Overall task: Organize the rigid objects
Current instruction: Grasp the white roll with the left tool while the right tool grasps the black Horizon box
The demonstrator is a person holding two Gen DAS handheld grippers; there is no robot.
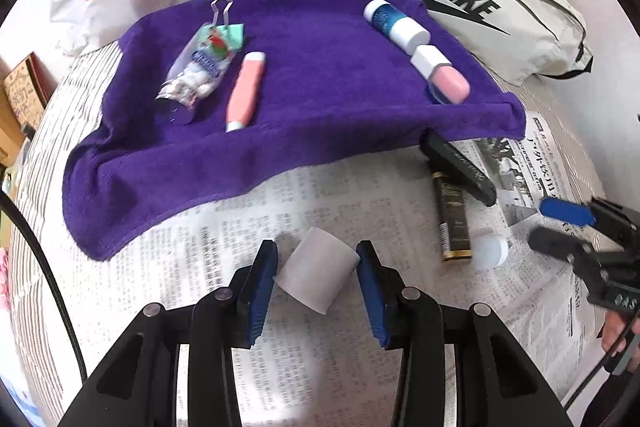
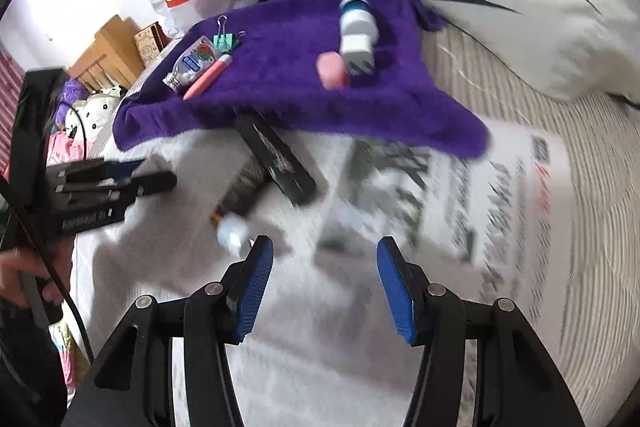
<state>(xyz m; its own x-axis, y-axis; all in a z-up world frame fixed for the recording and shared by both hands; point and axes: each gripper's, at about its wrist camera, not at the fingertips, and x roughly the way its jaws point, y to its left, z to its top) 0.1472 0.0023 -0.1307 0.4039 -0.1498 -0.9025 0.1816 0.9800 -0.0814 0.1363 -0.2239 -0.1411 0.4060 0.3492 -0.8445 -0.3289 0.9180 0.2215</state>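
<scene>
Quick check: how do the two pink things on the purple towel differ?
The pink pen-shaped tube is long and slim; the pink-capped bottle is short and stubby. The tube lies on the left half of the purple towel, beside the clear bottle; the other lies by the right edge, near the blue-and-white bottle. Both lie flat.

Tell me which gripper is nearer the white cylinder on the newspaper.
Left. The left gripper has the white cylinder between its open fingers, no clear contact yet. The right gripper is open, off to the right near the black boxes.
</scene>
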